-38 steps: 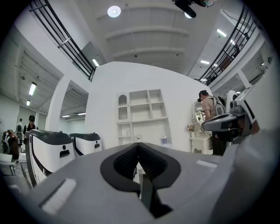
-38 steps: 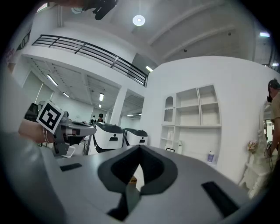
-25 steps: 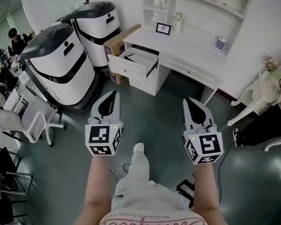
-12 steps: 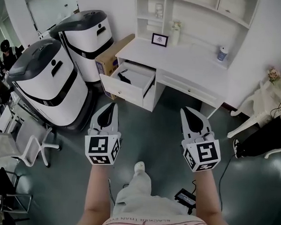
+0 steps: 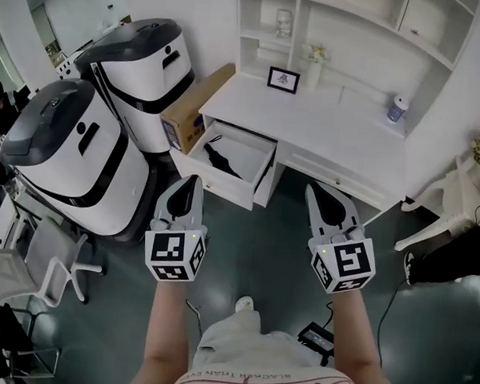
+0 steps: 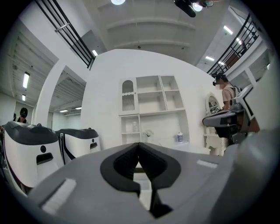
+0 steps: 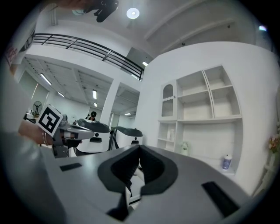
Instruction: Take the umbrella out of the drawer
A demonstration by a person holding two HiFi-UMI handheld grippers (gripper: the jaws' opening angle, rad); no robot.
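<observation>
Both tools pressed together, empty: left tool [image 5: 194, 180], right tool [image 5: 313, 188], held level, near side of the open drawer [image 5: 222, 187], apart from it. Umbrella [image 5: 223, 160] lies inside, untouched. Left: reach, grasp, lift out.

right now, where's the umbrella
In the head view the black umbrella lies inside the open drawer at the white desk's left end, next to the cardboard box and ahead of the left tool.
</observation>
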